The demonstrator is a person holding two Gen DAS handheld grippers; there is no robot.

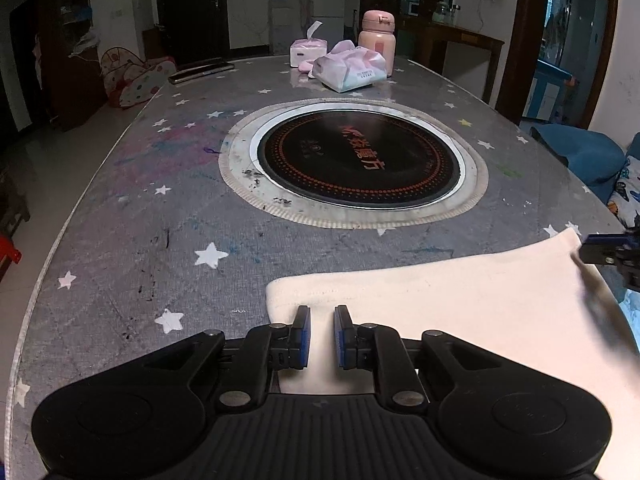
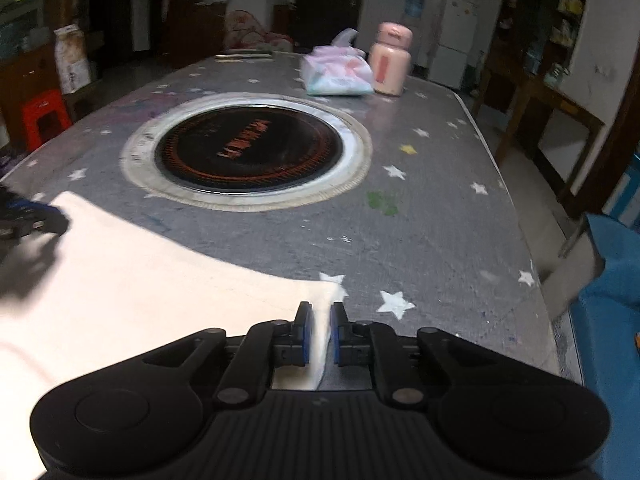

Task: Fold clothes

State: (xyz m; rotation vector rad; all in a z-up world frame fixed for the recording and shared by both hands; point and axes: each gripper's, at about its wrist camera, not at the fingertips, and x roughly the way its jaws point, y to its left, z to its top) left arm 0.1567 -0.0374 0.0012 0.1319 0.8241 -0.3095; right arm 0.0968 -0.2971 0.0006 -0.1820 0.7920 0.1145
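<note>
**Both grippers pinch the near edge of a white garment on the star-print table**

In the left wrist view, the left gripper [image 1: 322, 312] sits at the bottom centre, its 2 blue-padded fingers [image 1: 304, 336] drawn close together with a fold of the white garment [image 1: 460, 300] caught between them. The cloth spreads from there toward the lower right of the frame, lying on the grey table [image 1: 120, 220] with its white stars. At the right edge, the right gripper [image 1: 592, 254] shows small, its tip at the garment's far corner.

In the right wrist view, which is somewhat blurred, the right gripper [image 2: 320, 312] is at the bottom centre, jaws nearly together and clamped on the cloth's corner; the garment [image 2: 140, 280] runs off to the lower left. The left gripper [image 2: 36, 216] appears at the left edge, on the cloth's other end.

Beyond the garment, in the middle of the frame, a round black cooktop [image 1: 356, 160] is set into the table. At the upper centre stand a pink bottle [image 1: 377, 40] and, beside it, 2 tissue packs [image 1: 348, 68].
</note>
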